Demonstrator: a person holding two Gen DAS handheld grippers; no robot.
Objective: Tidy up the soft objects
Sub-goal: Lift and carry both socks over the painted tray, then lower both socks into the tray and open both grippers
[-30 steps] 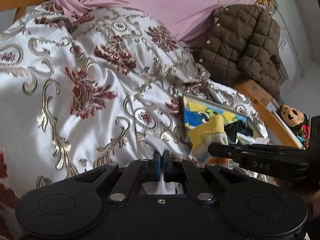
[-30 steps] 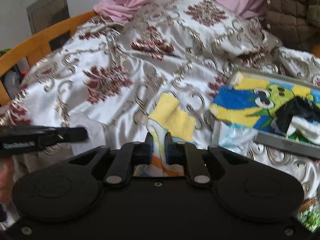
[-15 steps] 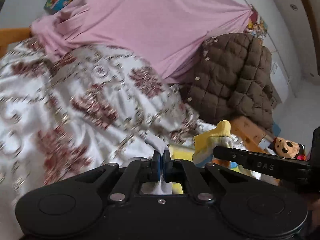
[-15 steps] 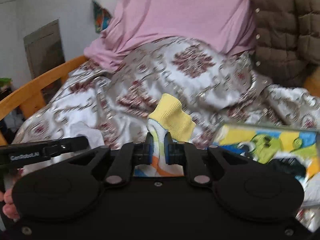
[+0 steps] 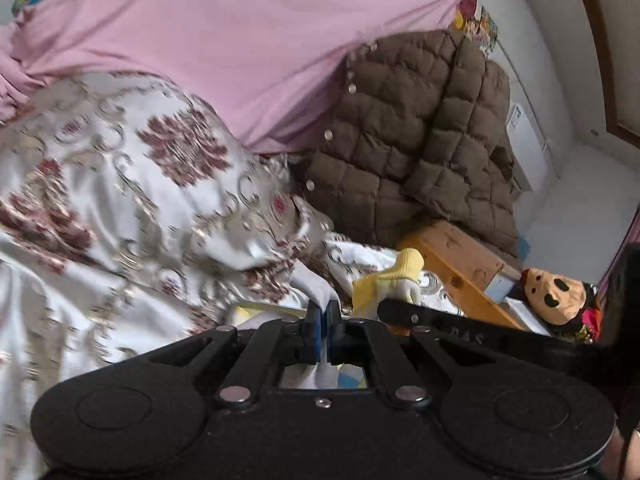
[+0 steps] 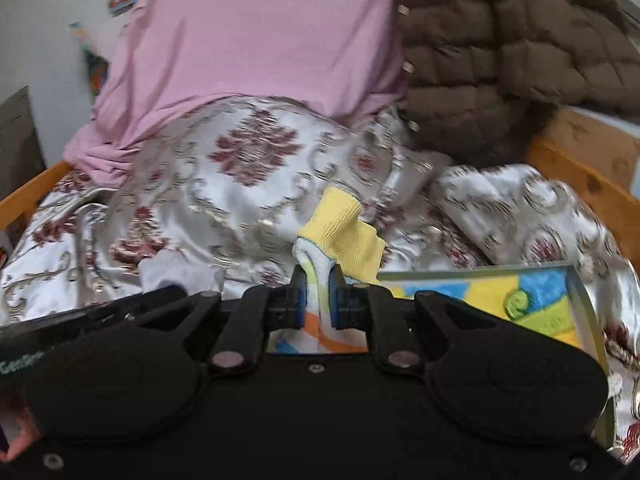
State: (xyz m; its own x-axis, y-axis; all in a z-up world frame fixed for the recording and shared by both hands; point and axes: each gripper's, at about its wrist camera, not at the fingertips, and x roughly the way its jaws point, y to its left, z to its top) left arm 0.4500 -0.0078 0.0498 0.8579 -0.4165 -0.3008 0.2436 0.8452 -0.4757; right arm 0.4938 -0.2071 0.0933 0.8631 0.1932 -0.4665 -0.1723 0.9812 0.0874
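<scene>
Seemingly bare tray [image 6: 576, 280] beside sock [image 6: 340, 236]

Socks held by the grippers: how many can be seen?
2. A white sock is pinched in the left gripper. A yellow-cuffed white sock with orange and blue marks is pinched in the right gripper. More may be hidden in the cartoon-printed box.

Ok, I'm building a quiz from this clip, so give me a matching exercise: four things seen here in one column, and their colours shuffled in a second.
Things:
1. sock cuff in the right gripper
2. cloth in the left gripper
3. quilted jacket
4. sheet draped at the back

Colours:
A. brown
B. pink
C. yellow
D. white

Pairs: 1-C, 2-D, 3-A, 4-B
</scene>
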